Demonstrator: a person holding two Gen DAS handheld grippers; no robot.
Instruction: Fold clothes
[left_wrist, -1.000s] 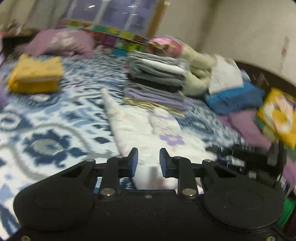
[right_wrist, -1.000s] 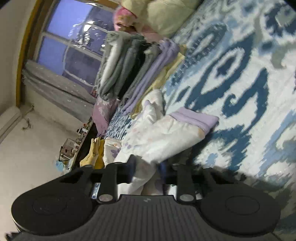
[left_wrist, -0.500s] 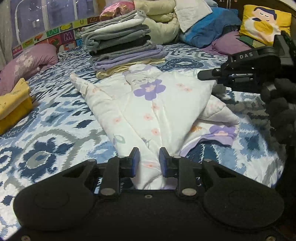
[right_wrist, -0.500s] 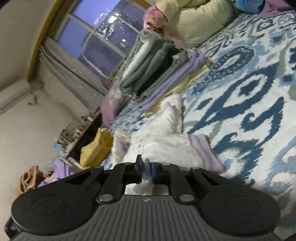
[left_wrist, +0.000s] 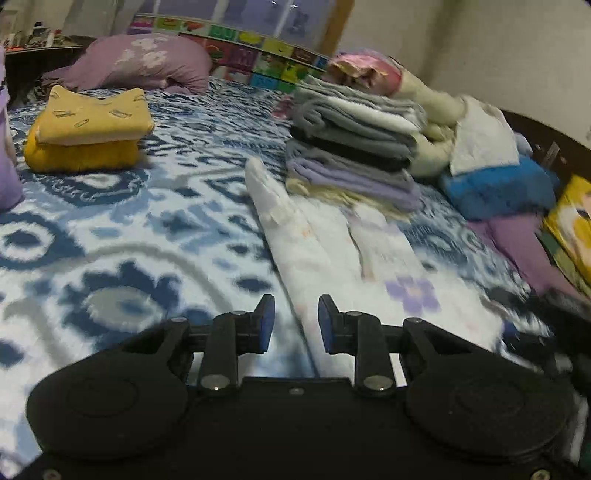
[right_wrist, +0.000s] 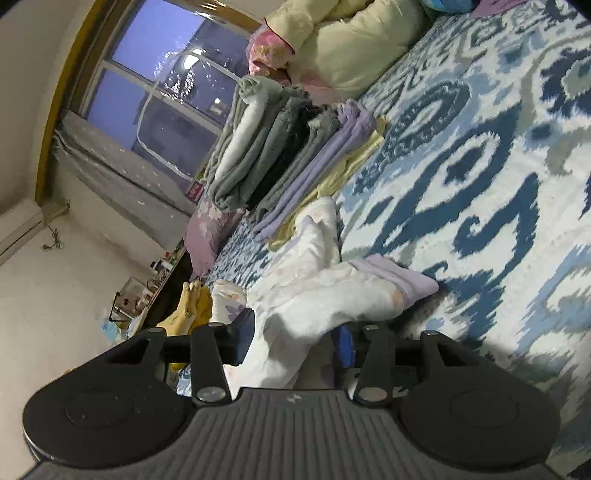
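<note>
- Left wrist view, far left: a folded yellow garment (left_wrist: 88, 129) sits squared up on the blue patterned bedspread (left_wrist: 110, 229); a purple pillow (left_wrist: 147, 61) lies behind it.
- Centre: my left gripper (left_wrist: 293, 319) has its jaws parted with nothing between them, poised over the near edge of the white floral garment (left_wrist: 332, 258). That garment lies lengthwise, one sleeve reaching away from me, and is only partly gathered.
- Right of centre: a stack of folded clothes (left_wrist: 354, 155) in grey, black, lilac and pale yellow, with loose bedding piled beyond it.
- Right wrist view, left to right: the same stack (right_wrist: 295, 158) behind, then my right gripper (right_wrist: 295, 338), jaws spread wide with a white fold of the garment (right_wrist: 332, 295) draped between them, not pinched. Its lilac cuff (right_wrist: 402, 277) rests on the bedspread.
- Progress, as I judge it: several items lie folded; this white one is mid-fold, and its sleeve and body are not yet squared.
</note>
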